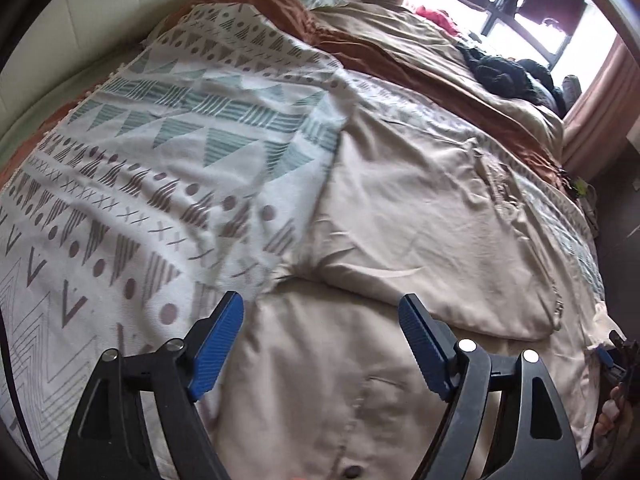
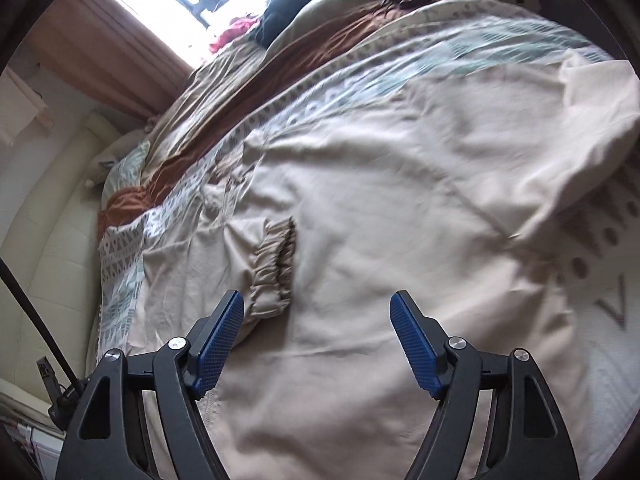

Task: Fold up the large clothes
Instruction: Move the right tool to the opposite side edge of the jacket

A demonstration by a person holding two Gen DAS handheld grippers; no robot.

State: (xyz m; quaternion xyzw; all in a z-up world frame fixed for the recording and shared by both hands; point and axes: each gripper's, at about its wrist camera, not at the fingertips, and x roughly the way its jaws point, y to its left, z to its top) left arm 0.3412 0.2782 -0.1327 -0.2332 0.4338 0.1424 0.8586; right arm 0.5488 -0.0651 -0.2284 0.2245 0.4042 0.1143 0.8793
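A large beige jacket (image 1: pixel 400 220) lies spread on the patterned bedspread (image 1: pixel 140 160). A dark button (image 1: pixel 353 471) shows on its front near the bottom edge. My left gripper (image 1: pixel 322 316) is open and empty, hovering over the jacket's front. In the right wrist view the jacket (image 2: pixel 400 184) fills the middle, with a sleeve folded across it and its gathered elastic cuff (image 2: pixel 274 268) just ahead of the left fingertip. My right gripper (image 2: pixel 317 312) is open and empty above the jacket. The right gripper also shows at the far right edge of the left wrist view (image 1: pixel 614 354).
A tan and rust-brown duvet (image 1: pixel 400 44) lies bunched along the far side of the bed. Dark clothes (image 1: pixel 504 70) and a red item (image 1: pixel 436 16) sit beyond it by the bright window (image 1: pixel 532 20). A cream padded headboard (image 2: pixel 52 248) borders the bed.
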